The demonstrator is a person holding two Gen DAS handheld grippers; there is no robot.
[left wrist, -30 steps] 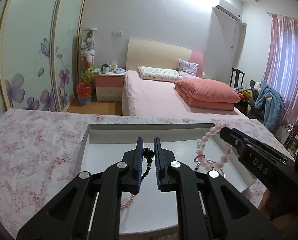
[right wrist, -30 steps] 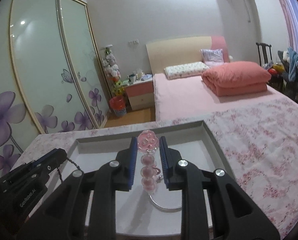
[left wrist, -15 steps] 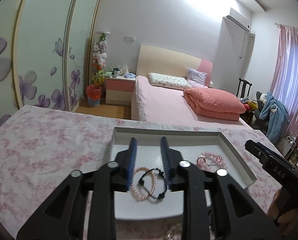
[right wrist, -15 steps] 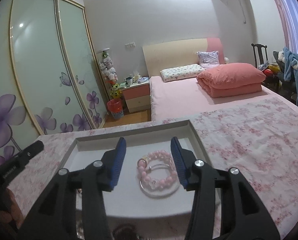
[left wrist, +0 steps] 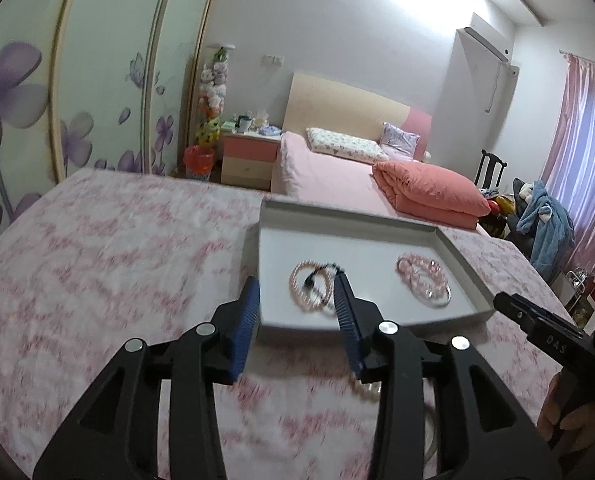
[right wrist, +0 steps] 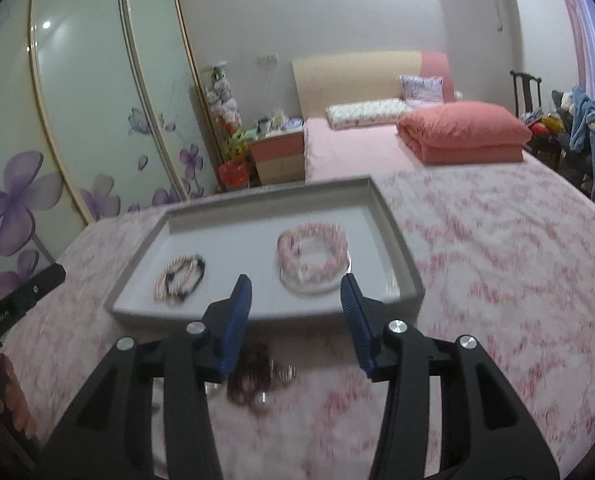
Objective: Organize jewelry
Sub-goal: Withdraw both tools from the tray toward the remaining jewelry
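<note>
On the floral cloth (left wrist: 97, 264), grey tray (right wrist: 401, 276) holds pink bead bracelets (right wrist: 313, 252) and black-and-pearl bracelets (right wrist: 179, 276); both grippers, left (left wrist: 295, 300) marked "DAS", right (right wrist: 295, 300), released, empty. Only right view shows dark beads (right wrist: 253, 380) outside the tray.

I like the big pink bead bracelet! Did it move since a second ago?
Yes. The pink bead bracelet went down from between the right gripper fingers and lies on the floor of the grey tray, with the gripper pulled back.
</note>
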